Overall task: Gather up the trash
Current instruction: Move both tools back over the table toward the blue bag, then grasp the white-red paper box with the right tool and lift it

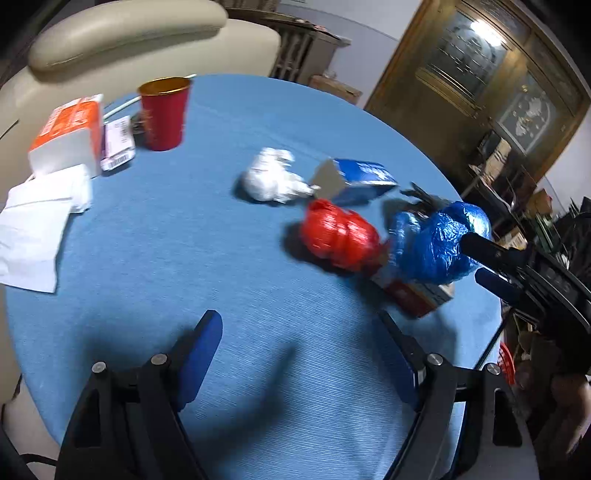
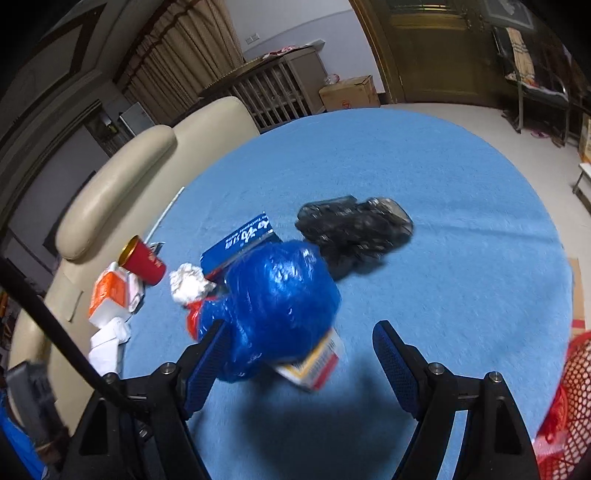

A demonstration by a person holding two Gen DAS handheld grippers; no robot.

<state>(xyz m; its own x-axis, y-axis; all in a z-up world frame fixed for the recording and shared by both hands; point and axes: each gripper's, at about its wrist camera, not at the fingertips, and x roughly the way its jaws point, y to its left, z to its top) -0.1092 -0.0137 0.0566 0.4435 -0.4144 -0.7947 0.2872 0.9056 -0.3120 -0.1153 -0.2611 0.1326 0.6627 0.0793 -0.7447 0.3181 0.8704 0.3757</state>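
A round table (image 1: 155, 236) with a blue cloth carries everything. Near its far left edge stands an upright red cup (image 1: 163, 112), just beside an orange-and-white tissue pack (image 1: 68, 134) with loose white tissues (image 1: 37, 225) at the edge. Behind that edge sits a beige leather chair (image 1: 122, 33). A cardboard box (image 2: 349, 92) rests on the floor beyond.
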